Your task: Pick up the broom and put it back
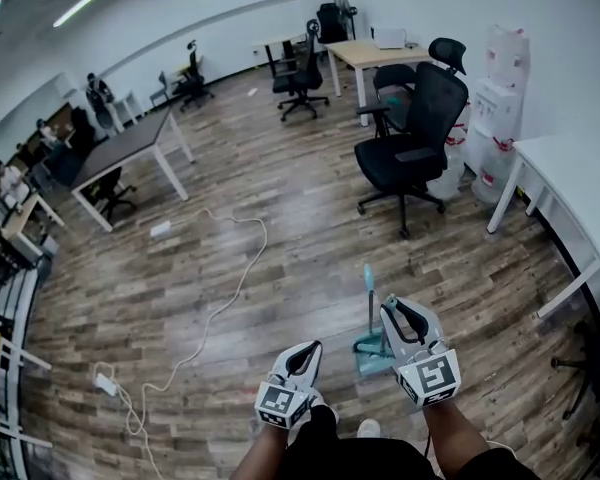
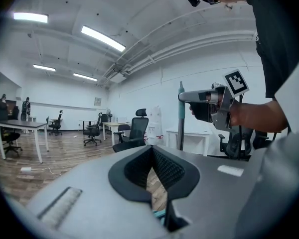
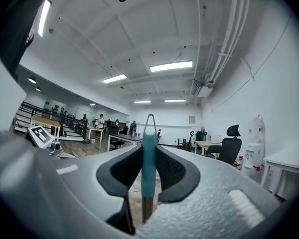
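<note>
The broom stands upright on the wood floor in front of me, with a teal grip at its top (image 1: 368, 274), a dark shaft and a teal head (image 1: 372, 352) low by my feet. My right gripper (image 1: 398, 310) is shut on the handle; in the right gripper view the teal grip (image 3: 149, 156) runs up between the black pads, and its hanging loop pokes out above them. The left gripper view shows that gripper (image 2: 185, 97) clamped on the handle (image 2: 180, 126). My left gripper (image 1: 310, 349) hovers left of the broom, shut, nothing between its jaws (image 2: 152, 151).
A black office chair (image 1: 410, 153) stands ahead on the right, with a white table (image 1: 570, 193) and water bottles (image 1: 495, 113) beyond it. A white cable (image 1: 235, 283) with a power strip (image 1: 106, 384) snakes over the floor at the left. A dark desk (image 1: 130, 146) stands farther left.
</note>
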`<state>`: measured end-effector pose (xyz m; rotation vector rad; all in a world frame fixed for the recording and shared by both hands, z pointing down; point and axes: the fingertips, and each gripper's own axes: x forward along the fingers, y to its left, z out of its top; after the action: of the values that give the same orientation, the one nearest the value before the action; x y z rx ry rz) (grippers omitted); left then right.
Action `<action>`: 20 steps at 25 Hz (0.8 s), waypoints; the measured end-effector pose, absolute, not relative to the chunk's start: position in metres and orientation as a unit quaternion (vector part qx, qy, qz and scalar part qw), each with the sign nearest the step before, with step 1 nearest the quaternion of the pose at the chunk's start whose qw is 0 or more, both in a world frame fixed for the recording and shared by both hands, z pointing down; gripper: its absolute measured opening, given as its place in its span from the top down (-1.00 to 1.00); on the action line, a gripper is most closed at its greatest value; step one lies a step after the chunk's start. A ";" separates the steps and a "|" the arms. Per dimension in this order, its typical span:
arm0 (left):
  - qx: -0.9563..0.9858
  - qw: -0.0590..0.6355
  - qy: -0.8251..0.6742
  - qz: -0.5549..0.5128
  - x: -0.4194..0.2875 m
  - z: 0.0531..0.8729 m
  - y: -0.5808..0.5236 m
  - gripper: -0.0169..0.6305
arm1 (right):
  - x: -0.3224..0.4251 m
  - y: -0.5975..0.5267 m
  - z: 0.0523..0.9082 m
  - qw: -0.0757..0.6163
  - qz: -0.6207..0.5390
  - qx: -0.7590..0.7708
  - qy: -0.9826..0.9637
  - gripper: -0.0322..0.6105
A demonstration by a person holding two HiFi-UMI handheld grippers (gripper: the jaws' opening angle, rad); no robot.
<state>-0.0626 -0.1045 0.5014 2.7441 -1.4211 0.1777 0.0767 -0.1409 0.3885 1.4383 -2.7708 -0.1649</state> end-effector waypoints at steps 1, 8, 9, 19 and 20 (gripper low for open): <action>0.886 0.020 -0.461 0.054 -0.063 0.498 -0.104 0.89 | 0.077 -0.140 0.382 0.002 -0.056 0.460 -0.886 0.64; 0.879 0.003 -0.475 0.034 -0.070 0.473 -0.101 0.89 | 0.072 -0.135 0.341 -0.023 -0.080 0.457 -0.886 0.64; 0.876 0.006 -0.481 0.035 -0.073 0.472 -0.103 0.89 | 0.071 -0.135 0.337 -0.026 -0.083 0.457 -0.885 0.64; 0.858 0.026 -0.512 0.042 -0.090 0.477 -0.107 0.89 | 0.072 -0.134 0.321 -0.044 -0.091 0.459 -0.883 0.64; 0.857 0.027 -0.512 0.043 -0.091 0.478 -0.107 0.89 | 0.070 -0.134 0.324 -0.042 -0.090 0.459 -0.883 0.64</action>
<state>-0.0909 -0.1070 0.4779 2.6485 -1.5816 0.1341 0.0705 -0.1341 0.3236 1.4824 -2.8500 -0.2909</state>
